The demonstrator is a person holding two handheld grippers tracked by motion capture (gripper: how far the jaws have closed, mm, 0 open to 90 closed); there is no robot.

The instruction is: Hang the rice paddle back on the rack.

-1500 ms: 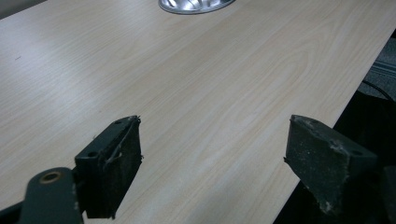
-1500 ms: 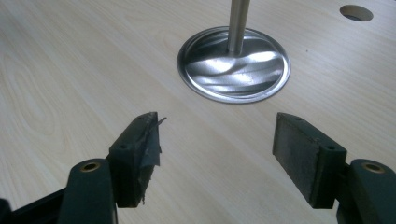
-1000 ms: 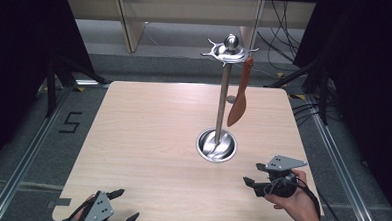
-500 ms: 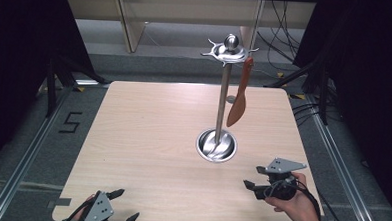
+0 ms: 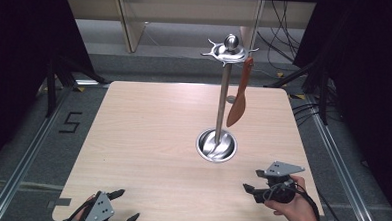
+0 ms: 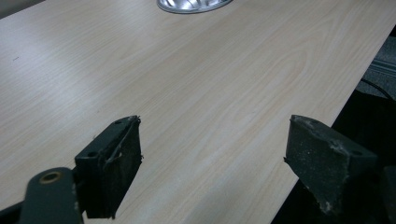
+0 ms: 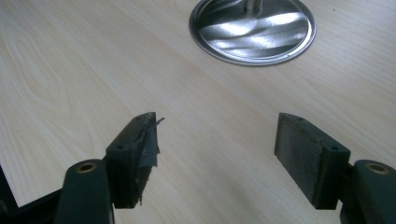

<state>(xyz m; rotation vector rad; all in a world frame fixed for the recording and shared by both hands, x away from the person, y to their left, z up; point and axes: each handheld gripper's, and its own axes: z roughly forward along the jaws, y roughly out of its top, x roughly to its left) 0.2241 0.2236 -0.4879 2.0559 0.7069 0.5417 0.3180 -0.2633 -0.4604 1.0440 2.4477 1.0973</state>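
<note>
The metal stand (image 5: pixel 216 144) rises just ahead of the right tongs (image 5: pixel 251 185), well apart from the left tongs (image 5: pixel 124 207). Both tongs gape wide, holding nothing. A brown spatula (image 5: pixel 238 100) hangs from its shiny top ring.

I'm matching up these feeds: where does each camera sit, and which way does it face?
High view: above the near edge, looking forward and down on the table; a hand holds the right gripper, left gripper at bottom.
Left gripper view: rides the left gripper, facing across the tabletop; both fingers show.
Right gripper view: rides the right gripper, facing the stand base.
All views share that base.
</note>
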